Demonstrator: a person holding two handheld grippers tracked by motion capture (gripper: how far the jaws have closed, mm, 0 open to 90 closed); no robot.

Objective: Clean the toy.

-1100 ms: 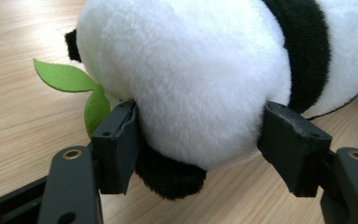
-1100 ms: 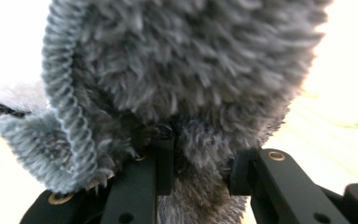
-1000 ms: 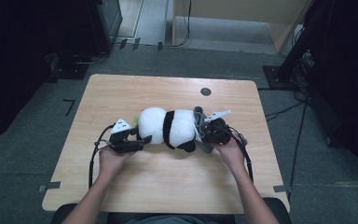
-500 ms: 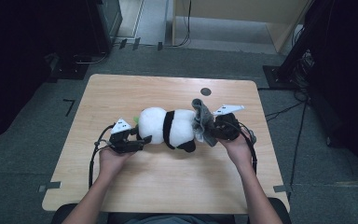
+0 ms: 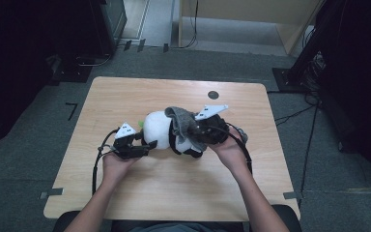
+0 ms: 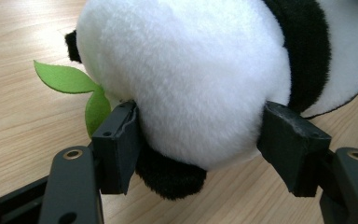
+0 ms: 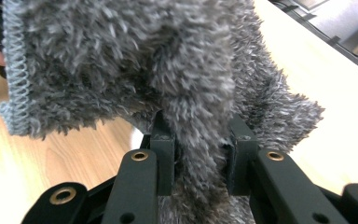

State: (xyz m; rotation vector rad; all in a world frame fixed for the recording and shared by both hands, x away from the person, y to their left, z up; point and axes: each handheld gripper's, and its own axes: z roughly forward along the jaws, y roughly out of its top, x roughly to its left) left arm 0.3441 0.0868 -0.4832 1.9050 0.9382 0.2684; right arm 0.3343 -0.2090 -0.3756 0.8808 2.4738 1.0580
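A black-and-white plush panda (image 5: 160,130) lies on its side on the wooden table (image 5: 125,96), with a green felt leaf (image 6: 70,81) by its head. My left gripper (image 5: 147,143) is shut on the panda's white head (image 6: 191,74), one pad pressed into the fur on each side. A grey fuzzy cloth (image 5: 183,123) hangs over the panda's body. My right gripper (image 7: 200,154) is shut on a fold of this grey cloth (image 7: 121,60) and holds it raised above the panda's right end. In the high view the right gripper (image 5: 200,131) sits just right of the cloth.
A small dark round mark (image 5: 213,94) is on the far side of the table. Cables (image 5: 96,164) trail from both grippers toward the near edge. Dark equipment (image 5: 106,24) and a black stand (image 5: 294,72) are on the floor beyond the table.
The right gripper has risen and shifted left, drawing the grey cloth from the panda's right end up over its body. The left gripper and the panda's head have stayed put.
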